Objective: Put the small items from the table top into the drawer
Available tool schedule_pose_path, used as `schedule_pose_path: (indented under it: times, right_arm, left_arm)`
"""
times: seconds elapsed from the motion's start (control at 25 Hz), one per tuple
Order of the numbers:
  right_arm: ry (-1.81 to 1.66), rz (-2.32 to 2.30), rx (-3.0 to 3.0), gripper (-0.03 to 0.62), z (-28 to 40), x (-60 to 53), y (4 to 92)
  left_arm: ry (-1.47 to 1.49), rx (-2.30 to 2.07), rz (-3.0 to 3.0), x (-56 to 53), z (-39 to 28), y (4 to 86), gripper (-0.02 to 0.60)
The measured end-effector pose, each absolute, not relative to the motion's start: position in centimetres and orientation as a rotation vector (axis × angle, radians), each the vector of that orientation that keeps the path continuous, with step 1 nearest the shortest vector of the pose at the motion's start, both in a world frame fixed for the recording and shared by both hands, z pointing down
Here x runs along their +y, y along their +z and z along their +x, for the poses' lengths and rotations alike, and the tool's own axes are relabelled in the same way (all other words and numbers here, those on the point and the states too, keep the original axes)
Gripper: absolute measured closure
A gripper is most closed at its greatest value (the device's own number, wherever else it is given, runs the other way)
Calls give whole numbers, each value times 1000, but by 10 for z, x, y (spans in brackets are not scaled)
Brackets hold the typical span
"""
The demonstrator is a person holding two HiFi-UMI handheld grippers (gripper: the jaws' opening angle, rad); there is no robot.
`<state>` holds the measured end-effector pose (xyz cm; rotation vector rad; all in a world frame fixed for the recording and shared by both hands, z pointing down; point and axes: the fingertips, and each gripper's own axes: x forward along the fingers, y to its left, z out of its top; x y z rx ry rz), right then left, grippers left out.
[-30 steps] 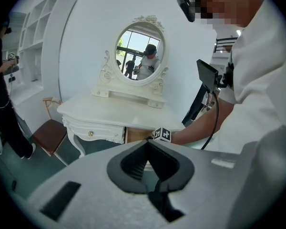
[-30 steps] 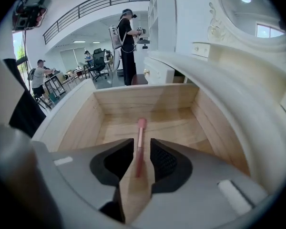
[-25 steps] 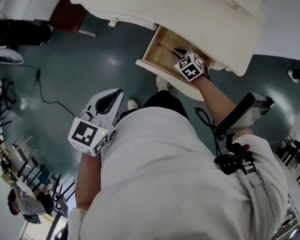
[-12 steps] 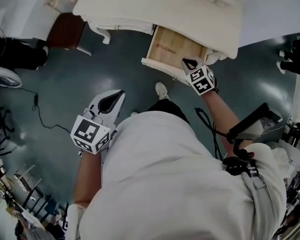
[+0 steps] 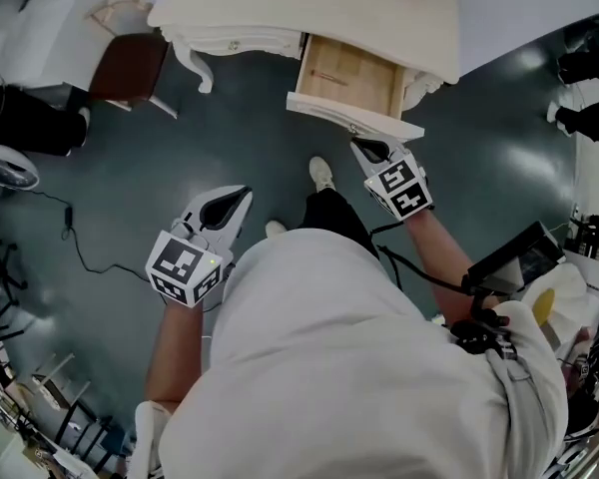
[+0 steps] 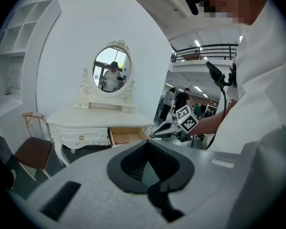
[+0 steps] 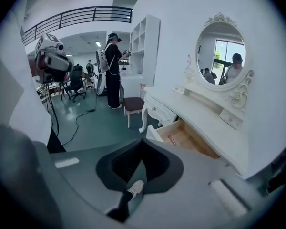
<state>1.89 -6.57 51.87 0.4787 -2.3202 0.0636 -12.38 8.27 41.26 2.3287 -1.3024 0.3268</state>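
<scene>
Two grippers are in the head view, both off the dressing table (image 5: 309,8). The right gripper (image 5: 364,150) hangs just in front of the open drawer (image 5: 364,73), its tips pointing at the drawer's white front panel without touching it. Its jaws are pressed together with nothing between them; through the loop they form, the right gripper view shows only the floor (image 5: 180,158) and the person's pale shoe (image 5: 321,175). The left gripper (image 5: 238,198) is held lower and well apart from the furniture, beside the person's left hip. Its jaws also meet at the tips and hold nothing.

The drawer stands pulled out on the right side of the table, under the cream worktop. A small reddish item (image 7: 172,140) lies on its wooden bottom, near the side wall next to the closed drawer. An oval mirror (image 7: 221,44) rises at the back of the worktop. A brown-seated chair (image 5: 130,68) stands at the table's left end, and a black cable (image 5: 80,247) trails over the floor.
</scene>
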Motion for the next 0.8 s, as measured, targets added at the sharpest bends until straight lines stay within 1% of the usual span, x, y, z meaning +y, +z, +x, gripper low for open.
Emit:
schedule_pose_path:
  times: [0.28, 0.48, 0.8]
  right_arm:
    - [100, 413, -2382, 592, 8, 7, 503]
    - [89, 378, -2412, 593, 4, 35, 490]
    - [79, 335, -2439, 594, -11, 62, 480]
  left_arm:
    - [310, -1263, 2355, 117, -112, 422, 578]
    - [314, -1236, 2390, 130, -100, 419, 578]
    - [328, -1243, 2394, 149, -103, 421, 578]
